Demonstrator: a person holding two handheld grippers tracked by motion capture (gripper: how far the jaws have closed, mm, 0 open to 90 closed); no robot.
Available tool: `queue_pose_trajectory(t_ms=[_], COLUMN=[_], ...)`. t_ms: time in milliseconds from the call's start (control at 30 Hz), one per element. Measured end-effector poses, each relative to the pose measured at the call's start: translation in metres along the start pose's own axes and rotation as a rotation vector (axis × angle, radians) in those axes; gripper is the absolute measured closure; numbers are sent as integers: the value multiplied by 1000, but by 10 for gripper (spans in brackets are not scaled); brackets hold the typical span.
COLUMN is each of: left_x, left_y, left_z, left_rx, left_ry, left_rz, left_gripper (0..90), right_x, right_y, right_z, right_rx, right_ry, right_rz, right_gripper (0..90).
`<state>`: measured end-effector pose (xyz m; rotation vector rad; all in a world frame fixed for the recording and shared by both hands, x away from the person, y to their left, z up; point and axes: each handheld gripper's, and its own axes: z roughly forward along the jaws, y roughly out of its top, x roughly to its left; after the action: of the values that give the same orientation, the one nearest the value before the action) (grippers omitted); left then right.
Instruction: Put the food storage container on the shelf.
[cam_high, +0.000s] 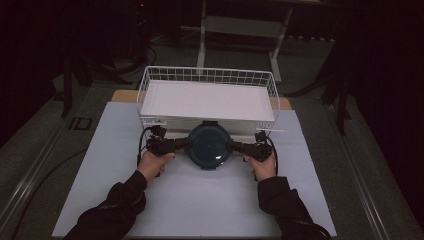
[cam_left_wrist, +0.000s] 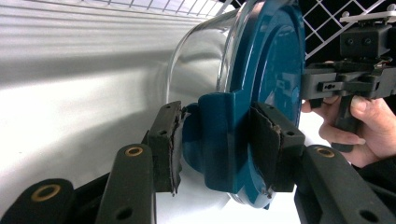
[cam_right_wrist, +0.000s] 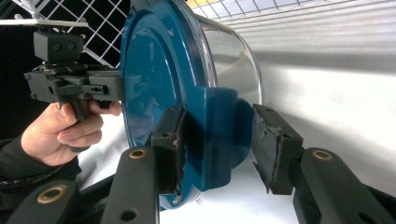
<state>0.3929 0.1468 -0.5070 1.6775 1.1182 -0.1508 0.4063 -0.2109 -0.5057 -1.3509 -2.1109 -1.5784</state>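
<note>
- Jaws of the left gripper (cam_high: 186, 145) clamped on a blue side tab (cam_left_wrist: 219, 135) of the lid (cam_left_wrist: 275, 56), both pads pressed against it.
- Jaws of the right gripper (cam_high: 234, 146) set about as narrow around the opposite tab (cam_right_wrist: 215, 135); near pad tight on it, far pad apparently just touching.
- Round container (cam_high: 209, 145) carried between the two grippers, lid upward, low over the white desk (cam_high: 200, 200), just in front of a white wire basket (cam_high: 207, 75).
- Probably a two-handed carry or set-down: best kept level, both hands moving together at equal height, with no pulling apart that could slip a tab.
- Worth firming the right grip first, since the tabs are smooth and rounded.
- Bowl (cam_left_wrist: 201, 56) of clear glass, likely heavy and breakable, so a gentle landing.
- Lid of glossy teal plastic, flat and circular; pads black, rubbery, frayed at the edges.
- Basket of thin white wire grid, with a flat white liner.
</note>
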Motion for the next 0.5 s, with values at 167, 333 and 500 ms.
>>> queue_pose_trajectory(t_ms=[167, 333, 500], left_x=[-1, 5, 4], left_y=[-2, -6, -2], left_z=[1, 4, 5], left_rx=[-27, -53, -68], left_ry=[11, 13, 50], left_rz=[1, -5, 24], left_gripper=[548, 521, 506], right_x=[-1, 9, 8], right_y=[-1, -1, -1], right_z=[0, 1, 3], right_rx=[-10, -48, -80], right_ry=[-15, -106, -131], right_rz=[-22, -108, -102], right_gripper=[545, 564, 522])
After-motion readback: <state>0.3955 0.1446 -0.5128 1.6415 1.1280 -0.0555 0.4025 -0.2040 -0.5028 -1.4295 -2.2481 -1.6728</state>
